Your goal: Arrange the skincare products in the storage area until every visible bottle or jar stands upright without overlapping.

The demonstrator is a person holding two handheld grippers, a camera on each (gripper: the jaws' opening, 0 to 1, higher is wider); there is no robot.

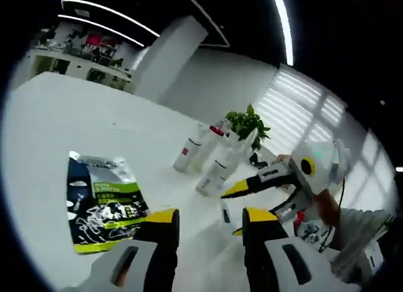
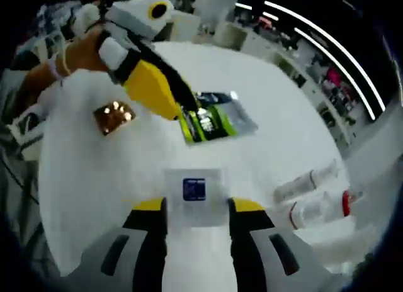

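The job looks barely begun. In the left gripper view three white cylindrical plastic bottles (image 1: 201,155) lie or lean close together on the matte white table (image 1: 75,116) towards its far edge, one with a red cap, beside a small green-leaved plant in a white pot (image 1: 244,129); whether any of them stands truly upright I cannot tell through the distortion. The right gripper view shows the white tubes (image 2: 312,194) lying on their sides near the table's edge, so righting and spacing them remains. The left hand-held gripper (image 1: 206,221), yellow-tipped with grey and black plastic shells, hangs with its jaws parted and nothing between them. The right hand-held gripper (image 2: 198,207) grips a small, flat, white square sachet with a blue printed label (image 2: 194,192), jaws pressed against its sides. A glossy dark-and-green foil pouch (image 1: 101,201) lies flat mid-table, and a small shiny copper-coloured square packet (image 2: 113,117) rests apart from it.
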